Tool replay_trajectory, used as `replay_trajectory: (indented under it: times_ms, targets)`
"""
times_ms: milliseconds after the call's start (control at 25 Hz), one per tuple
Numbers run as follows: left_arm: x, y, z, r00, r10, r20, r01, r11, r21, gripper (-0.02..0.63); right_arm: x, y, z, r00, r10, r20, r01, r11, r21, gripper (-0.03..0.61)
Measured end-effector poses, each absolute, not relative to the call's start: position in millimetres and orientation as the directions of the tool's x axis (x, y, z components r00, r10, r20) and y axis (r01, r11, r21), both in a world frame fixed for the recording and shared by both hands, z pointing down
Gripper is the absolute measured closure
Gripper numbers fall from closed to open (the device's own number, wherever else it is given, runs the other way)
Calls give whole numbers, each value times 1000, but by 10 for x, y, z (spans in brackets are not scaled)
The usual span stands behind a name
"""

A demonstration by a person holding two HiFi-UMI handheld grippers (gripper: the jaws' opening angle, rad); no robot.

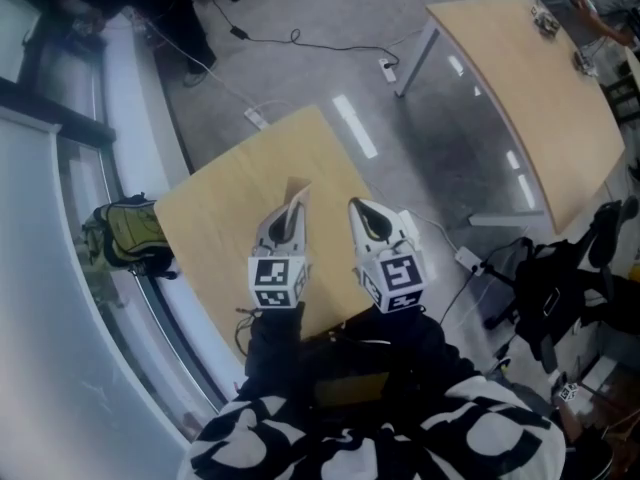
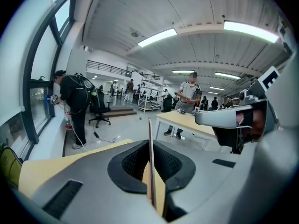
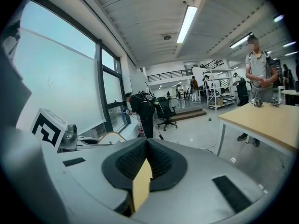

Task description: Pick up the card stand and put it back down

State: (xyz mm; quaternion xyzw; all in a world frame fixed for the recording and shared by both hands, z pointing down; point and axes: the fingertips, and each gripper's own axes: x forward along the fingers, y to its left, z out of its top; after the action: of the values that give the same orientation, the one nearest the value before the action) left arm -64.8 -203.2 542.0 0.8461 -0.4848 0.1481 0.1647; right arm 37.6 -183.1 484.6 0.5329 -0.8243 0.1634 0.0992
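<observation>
Table [image 1: 215, 218] pale wood; left gripper [image 1: 298, 200] and right gripper [image 1: 357, 206] light grey with black-and-white square markers; card stand [image 2: 150, 146] reddish-brown at its edge; backpack [image 1: 125, 233] olive green; garment [image 1: 380, 443] black-and-white blotched; floor [image 1: 440, 148] grey.

a green backpack [image 1: 125, 230] is seen well to the left of the left gripper [image 1: 299, 194], just off the edge of the light wooden table [image 1: 215, 218] spread beneath it. a second wooden table [image 1: 520, 88] is set well ahead and to the right of the right gripper [image 1: 358, 206]. a white power strip [image 1: 387, 68] and a black cable [image 1: 300, 40] are laid on the grey floor [image 1: 300, 88] far ahead.
</observation>
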Motion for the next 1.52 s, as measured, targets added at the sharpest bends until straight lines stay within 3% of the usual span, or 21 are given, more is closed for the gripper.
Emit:
replay_trajectory:
  times_ms: [800, 1240, 1520]
  targets:
    - [-124, -3426, 5755, 610, -629, 482, -728, -685, 29, 595, 785, -2273, 5353, -365, -829, 423, -928, 292, -230, 560]
    - [87, -3735, 6326, 656, -418, 629, -497, -866, -57, 595, 809, -2448, 5474, -372, -816, 443, -926, 293, -238, 560]
    - [192, -3729, 6676, 667, -270, 694, -366, -930, -10, 595, 875, -2481, 5553, -372, -811, 452, -926, 289, -244, 560]
